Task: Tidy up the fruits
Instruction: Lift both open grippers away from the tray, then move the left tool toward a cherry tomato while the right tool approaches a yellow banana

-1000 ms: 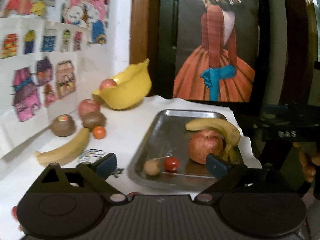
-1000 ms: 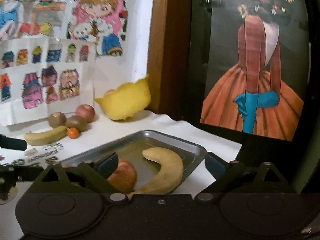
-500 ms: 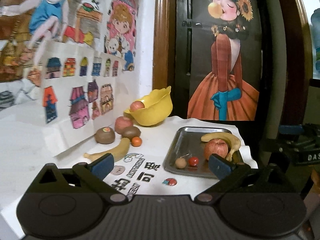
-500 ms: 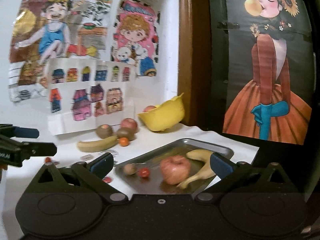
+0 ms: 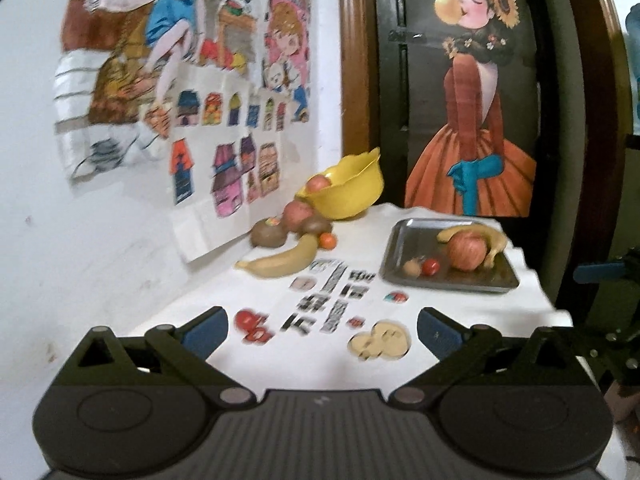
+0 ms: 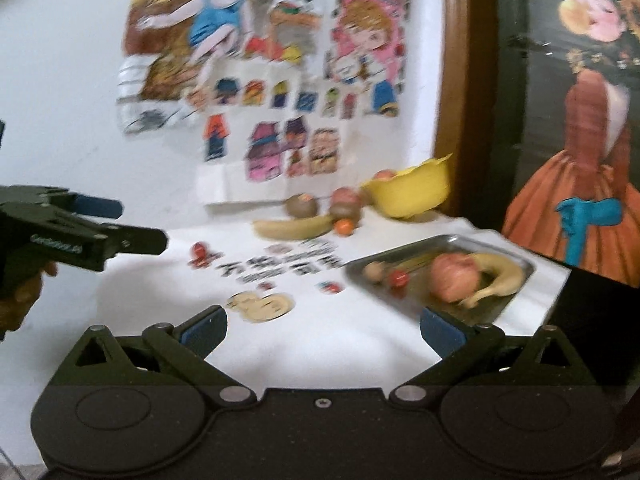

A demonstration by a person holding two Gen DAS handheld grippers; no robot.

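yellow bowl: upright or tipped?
Tipped. The yellow bowl leans with its opening toward the wall, an apple showing at its lowered rim.

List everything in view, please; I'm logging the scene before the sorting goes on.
tray: 1, silver, right on the table, holding apple, banana, red tomato, small tan fruit
bowl: 1, yellow, back by the wall, one reddish fruit inside
loose fruit: banana, two kiwis, apple, small orange, left of the tray
table: white, stickers
posters: wall and door
left gripper: open, empty
right gripper: open, empty
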